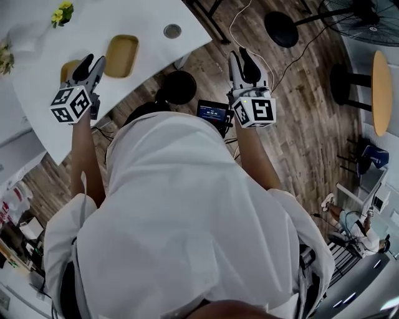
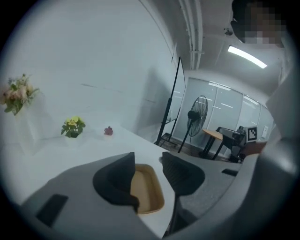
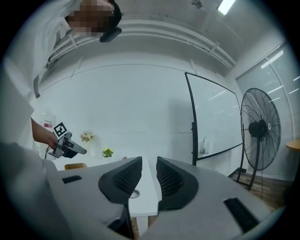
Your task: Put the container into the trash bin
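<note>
Two tan containers lie on the white table [image 1: 43, 106]. The larger container [image 1: 121, 55] lies right of my left gripper [image 1: 92, 62]; the smaller one [image 1: 67, 68] is partly hidden behind it. In the left gripper view the jaws stand apart, and my left gripper [image 2: 149, 164] hovers over a tan container [image 2: 147, 190] without touching it. My right gripper [image 1: 243, 59] hangs over the wooden floor, off the table's right edge. In the right gripper view my right gripper [image 3: 149, 171] has a narrow gap and holds nothing. No clear trash bin shows.
A black round object [image 1: 179, 87], stool or bin, stands by the table's edge. A small metal disc [image 1: 172, 30] and yellow flowers [image 1: 62, 12] sit on the table. A screen device [image 1: 213, 112] hangs at my chest. A fan [image 3: 260, 126], cables and a round wooden table [image 1: 381, 93] stand right.
</note>
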Motion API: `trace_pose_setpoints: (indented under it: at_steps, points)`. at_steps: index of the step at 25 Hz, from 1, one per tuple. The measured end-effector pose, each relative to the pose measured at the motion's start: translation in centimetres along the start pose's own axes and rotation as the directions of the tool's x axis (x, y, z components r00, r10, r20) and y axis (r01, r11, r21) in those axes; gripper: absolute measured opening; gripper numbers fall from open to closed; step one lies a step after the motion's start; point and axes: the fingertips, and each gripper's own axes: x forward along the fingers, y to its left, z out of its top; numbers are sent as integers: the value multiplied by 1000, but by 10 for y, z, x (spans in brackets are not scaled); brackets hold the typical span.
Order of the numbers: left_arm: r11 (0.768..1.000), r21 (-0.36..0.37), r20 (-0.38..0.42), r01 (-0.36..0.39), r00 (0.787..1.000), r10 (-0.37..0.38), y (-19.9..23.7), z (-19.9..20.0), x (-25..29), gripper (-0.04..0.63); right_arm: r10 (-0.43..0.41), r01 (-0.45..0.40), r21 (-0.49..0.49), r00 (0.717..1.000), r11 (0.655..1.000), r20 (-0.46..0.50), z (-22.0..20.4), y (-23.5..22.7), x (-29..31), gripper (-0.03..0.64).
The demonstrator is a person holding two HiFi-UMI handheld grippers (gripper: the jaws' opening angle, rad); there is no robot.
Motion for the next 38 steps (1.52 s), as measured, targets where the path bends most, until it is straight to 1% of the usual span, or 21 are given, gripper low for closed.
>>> trace_pose_setpoints:
  at_steps: [2, 4, 7, 9, 11, 13, 14, 17, 19, 21, 22, 23, 24, 26, 28, 30, 32, 34, 38]
  points:
    - [1000, -15, -97, 13, 995, -15, 15, -13, 12, 179, -1, 1, 3, 1000, 1000, -17, -5, 1, 16, 115]
    - [1000, -12, -204, 29, 978, -31, 25, -28, 23, 179, -1, 2, 10, 999, 1000, -34, -10, 3, 30, 115]
    - [999, 12, -349, 45, 936, -38, 36, -50, 41, 179, -8, 9, 24, 998, 1000, -57, -18, 4, 46, 115]
    - [999, 32, -424, 45, 905, -27, 46, -64, 51, 179, -18, 20, 25, 997, 999, -73, -22, 4, 55, 115]
    - [999, 34, -486, 43, 874, -21, 56, -77, 58, 178, -28, 30, 24, 996, 999, -83, -23, 5, 61, 115]
    - [999, 14, -535, 45, 844, -30, 62, -87, 64, 170, -39, 41, 21, 995, 999, -88, -22, 4, 65, 115]
    - [999, 0, -552, 49, 833, -41, 63, -90, 67, 165, -46, 48, 20, 995, 999, -91, -21, 2, 65, 115]
    - [997, -46, -589, 65, 804, -79, 62, -99, 76, 152, -70, 72, 23, 993, 997, -99, -21, -4, 64, 115]
    - [996, -59, -615, 69, 783, -91, 63, -107, 80, 145, -83, 86, 29, 991, 996, -101, -22, -7, 64, 115]
    - [996, -64, -636, 69, 766, -94, 66, -115, 84, 129, -94, 98, 35, 990, 995, -104, -24, -9, 64, 115]
    - [996, -60, -644, 67, 760, -90, 68, -118, 85, 113, -99, 103, 37, 990, 994, -105, -24, -9, 63, 115]
    - [997, -53, -650, 64, 755, -83, 70, -120, 84, 79, -103, 107, 40, 989, 993, -104, -25, -8, 61, 115]
    - [997, -47, -654, 60, 753, -76, 71, -122, 83, 55, -106, 111, 42, 989, 993, -102, -24, -8, 59, 115]
    - [998, -42, -653, 54, 755, -68, 69, -122, 81, 38, -112, 117, 42, 989, 992, -97, -21, -7, 50, 115]
    - [998, -36, -648, 50, 760, -61, 66, -119, 78, 29, -119, 123, 41, 989, 992, -90, -19, -7, 41, 115]
    - [998, -32, -635, 53, 770, -61, 62, -114, 76, 27, -127, 131, 41, 989, 991, -81, -17, -8, 32, 115]
    - [998, -28, -613, 58, 788, -64, 56, -106, 75, 26, -139, 141, 39, 988, 989, -66, -14, -9, 23, 115]
    - [998, -22, -583, 62, 810, -63, 48, -96, 72, 25, -148, 150, 37, 988, 988, -50, -11, -10, 12, 115]
    - [996, -2, -518, 87, 852, -76, 18, -74, 67, 25, -163, 164, 33, 986, 986, -29, -7, -15, -18, 115]
